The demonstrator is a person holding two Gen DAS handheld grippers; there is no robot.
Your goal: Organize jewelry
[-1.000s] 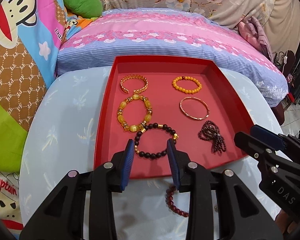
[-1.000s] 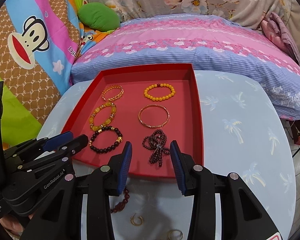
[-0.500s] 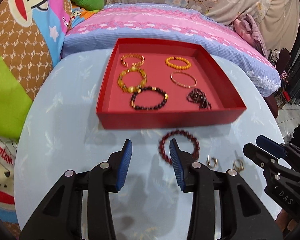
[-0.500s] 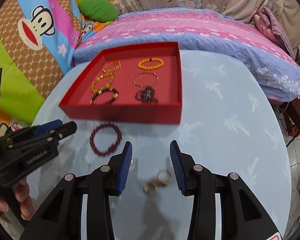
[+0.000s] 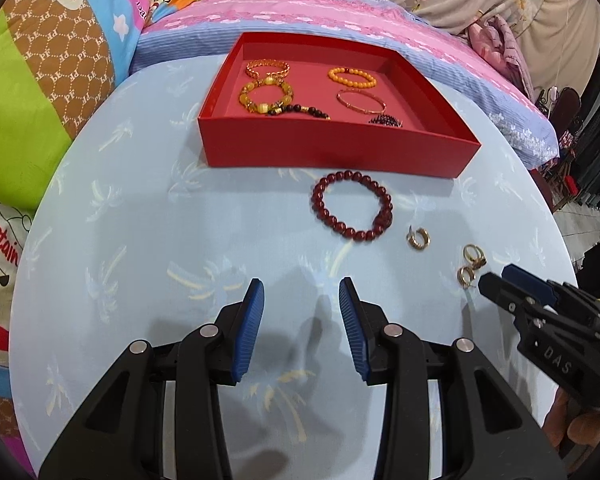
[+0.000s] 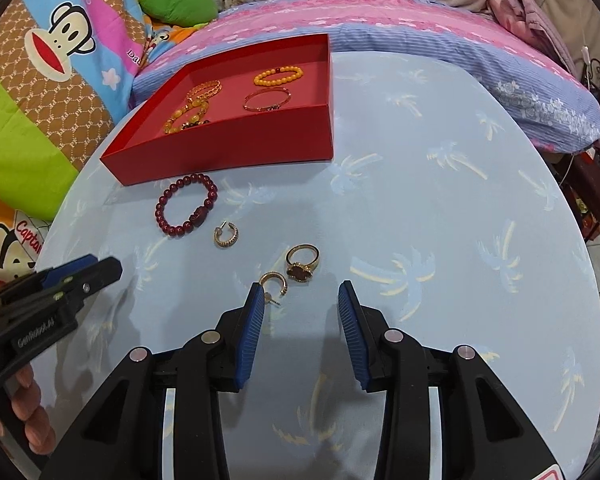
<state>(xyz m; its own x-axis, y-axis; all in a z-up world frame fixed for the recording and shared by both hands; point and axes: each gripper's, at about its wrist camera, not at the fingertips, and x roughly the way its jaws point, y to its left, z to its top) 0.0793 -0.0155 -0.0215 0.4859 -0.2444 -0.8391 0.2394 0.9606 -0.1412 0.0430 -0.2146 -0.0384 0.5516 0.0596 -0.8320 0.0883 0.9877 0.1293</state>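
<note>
Left claw [image 5: 301,312]: we see its jaws apart, gripping nothing; side reads "GenRobot.AI".
Right claw [image 6: 301,312]: jaws apart, empty; side reads "DAS".
Red tray [image 5: 332,152]: on the bench [image 5: 140,240], holding 6 bracelets.
Dark red bracelet [image 5: 352,210]: on the bench just before the tray.
Blanket [image 6: 28,236]: "Capta…" legible.

Right claw [image 6: 301,308] open over table, ring [image 6: 302,265] just ahead, earring [image 6: 274,283] beside

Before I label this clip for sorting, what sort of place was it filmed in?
Probably a bedroom at home: a round table stands against a bed with a pink and blue quilt, cartoon monkey bedding and a green pillow beside it.
</note>
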